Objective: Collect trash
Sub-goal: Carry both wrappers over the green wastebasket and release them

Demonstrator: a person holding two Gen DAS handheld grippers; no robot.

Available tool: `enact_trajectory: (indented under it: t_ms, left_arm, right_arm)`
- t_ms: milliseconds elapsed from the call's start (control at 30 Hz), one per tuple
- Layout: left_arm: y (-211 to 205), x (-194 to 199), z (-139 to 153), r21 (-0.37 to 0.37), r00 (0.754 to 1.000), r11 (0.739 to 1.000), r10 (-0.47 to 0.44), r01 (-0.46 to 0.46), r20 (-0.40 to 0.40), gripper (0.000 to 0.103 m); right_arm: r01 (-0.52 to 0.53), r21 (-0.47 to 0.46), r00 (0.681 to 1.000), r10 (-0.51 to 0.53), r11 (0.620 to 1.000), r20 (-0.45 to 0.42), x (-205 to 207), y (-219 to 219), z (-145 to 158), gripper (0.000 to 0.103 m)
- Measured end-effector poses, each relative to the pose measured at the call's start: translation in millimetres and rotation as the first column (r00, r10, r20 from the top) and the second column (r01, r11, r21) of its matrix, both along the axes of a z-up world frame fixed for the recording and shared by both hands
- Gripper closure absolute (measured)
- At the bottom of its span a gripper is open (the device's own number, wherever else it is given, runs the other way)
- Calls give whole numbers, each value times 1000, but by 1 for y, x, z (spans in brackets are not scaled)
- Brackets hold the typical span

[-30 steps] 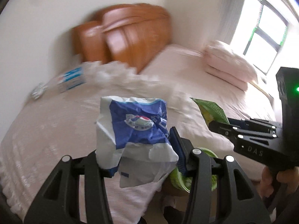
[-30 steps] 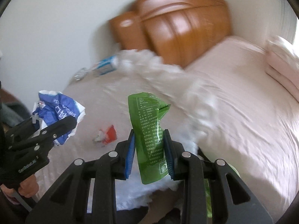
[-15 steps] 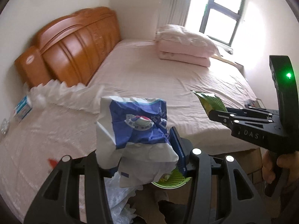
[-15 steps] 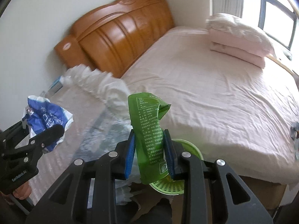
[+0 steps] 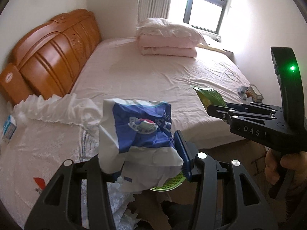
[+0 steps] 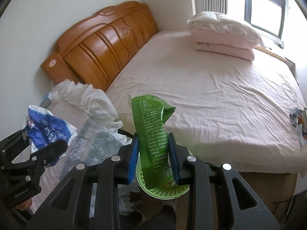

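My left gripper (image 5: 143, 154) is shut on a crumpled blue and white wrapper (image 5: 142, 130), held above a green perforated bin (image 5: 168, 183) that shows just under it. My right gripper (image 6: 154, 153) is shut on an upright green foil pouch (image 6: 151, 132), directly over the same green bin (image 6: 163, 189). The right gripper with its pouch (image 5: 209, 96) shows at the right of the left wrist view. The left gripper with the blue wrapper (image 6: 48, 132) shows at the left of the right wrist view.
A pink bed (image 6: 211, 95) with a wooden headboard (image 6: 103, 46) and folded bedding (image 6: 222, 36) lies ahead. A lace-covered stand (image 5: 38, 143) at the left holds a small box (image 5: 8, 128) and a red scrap (image 5: 39, 182). More litter (image 6: 298, 118) lies at the bed's right edge.
Both grippers have swung right, from facing the lace-covered stand to facing the bed and window, and now hang over the green bin. Each still holds its piece of trash.
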State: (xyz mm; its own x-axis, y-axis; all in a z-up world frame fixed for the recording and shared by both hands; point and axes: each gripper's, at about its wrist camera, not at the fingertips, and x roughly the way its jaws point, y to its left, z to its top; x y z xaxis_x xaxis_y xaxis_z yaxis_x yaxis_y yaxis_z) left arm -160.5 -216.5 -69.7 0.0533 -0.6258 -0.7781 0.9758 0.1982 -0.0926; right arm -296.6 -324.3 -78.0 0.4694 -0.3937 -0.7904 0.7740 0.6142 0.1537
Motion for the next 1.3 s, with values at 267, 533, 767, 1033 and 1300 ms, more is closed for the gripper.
enact_trajectory:
  t_ms: [267,533,767,1033,1300]
  left_arm:
    - [-30,-17,-18,55,994,993,-104,105,-21,56]
    - [-43,-22,-22,36,991,991,-128,129,-45,8]
    - [-39,-21,-15,26,990,991,-128,129,-50,8]
    - [-30,-6,-6,9,996,997,-71,72,-57,8]
    - [-16,16,-2,5,999,1000,16,-15,-44,8]
  right_arm:
    - [67,-4,998,-67,998,-2,-18,-10,-2,73]
    - [103,3,995,-103,995,-8,-29,-20,-7,73]
    - [105,12,994,-105,994,-14,-29,-20,-10,73]
    - [94,21,996,-94,995,-12,-23,-18,-14,73]
    - [44,64,998,-41,997,-41,-9,-15,-29,71]
